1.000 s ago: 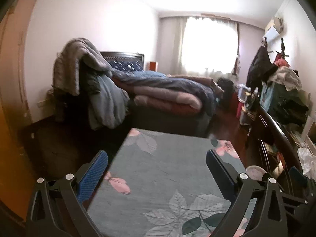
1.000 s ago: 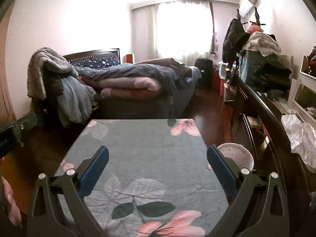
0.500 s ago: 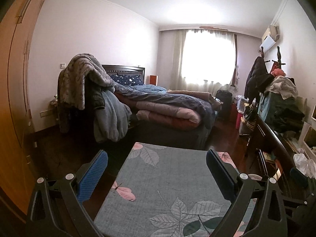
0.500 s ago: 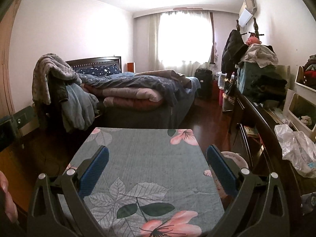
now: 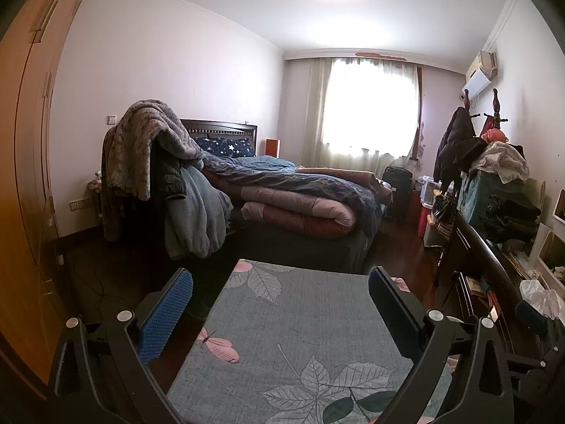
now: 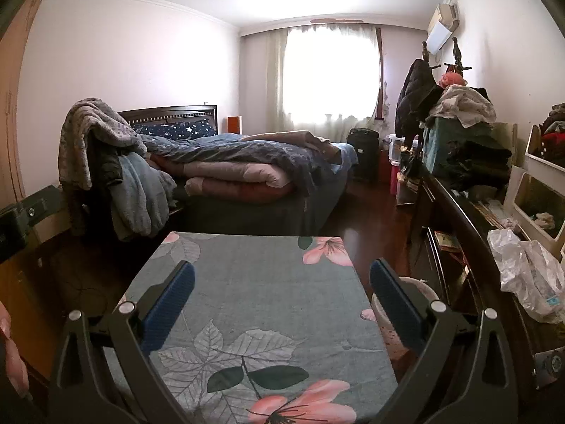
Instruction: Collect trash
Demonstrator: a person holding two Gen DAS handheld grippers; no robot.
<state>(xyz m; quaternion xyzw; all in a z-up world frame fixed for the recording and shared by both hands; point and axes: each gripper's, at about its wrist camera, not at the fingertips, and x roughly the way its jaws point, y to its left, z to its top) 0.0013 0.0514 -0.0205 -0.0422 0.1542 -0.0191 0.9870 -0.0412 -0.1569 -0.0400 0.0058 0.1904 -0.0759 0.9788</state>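
Note:
My left gripper (image 5: 280,284) is open and empty, held above a table with a grey floral cloth (image 5: 300,325). My right gripper (image 6: 281,277) is open and empty above the same cloth (image 6: 261,282). No trash lies on the cloth. A crumpled clear plastic bag (image 6: 529,275) lies on the dark sideboard to the right; it also shows in the left wrist view (image 5: 542,296). A pale round bin (image 6: 388,321) stands on the floor by the table's right edge, partly hidden behind my right finger.
A bed (image 5: 300,198) piled with quilts stands beyond the table. A chair draped with blankets (image 5: 159,162) stands at its left. A long dark sideboard (image 6: 455,219) with clutter runs along the right wall. A wooden wardrobe (image 5: 24,176) is on the left.
Both grippers have tilted upward, so more of the ceiling and less of the tablecloth shows. Both stay open and empty.

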